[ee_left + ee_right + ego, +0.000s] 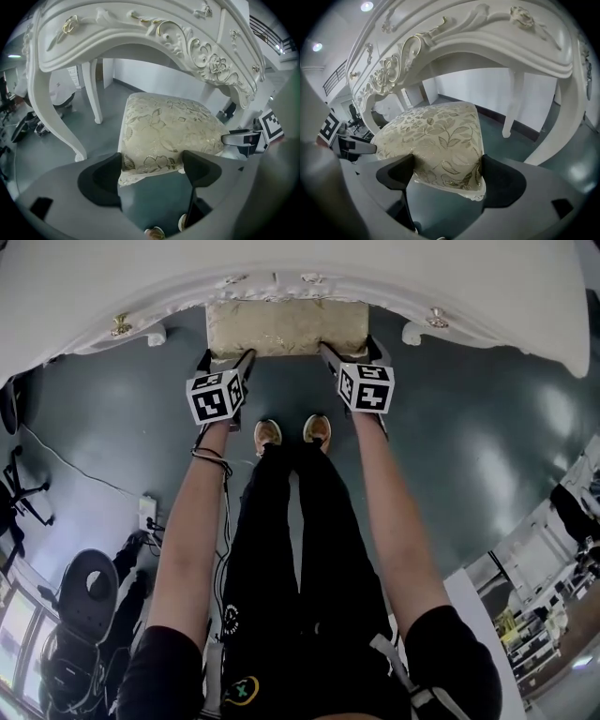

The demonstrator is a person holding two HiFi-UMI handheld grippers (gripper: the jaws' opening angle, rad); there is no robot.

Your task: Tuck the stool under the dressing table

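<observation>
The stool has a cream cushion with a gold leaf pattern. In the head view it stands half under the front edge of the white carved dressing table. My left gripper grips the cushion's near left corner, and my right gripper grips the near right corner. In the left gripper view the stool fills the gap of the left gripper, both pads against the cushion's edge. The right gripper view shows the same: the stool sits in my right gripper, pads pressed on its sides.
Curved white table legs stand on either side of the stool on the dark grey floor. The person's shoes are just behind the stool. A power strip with a cable and an office chair lie to the left.
</observation>
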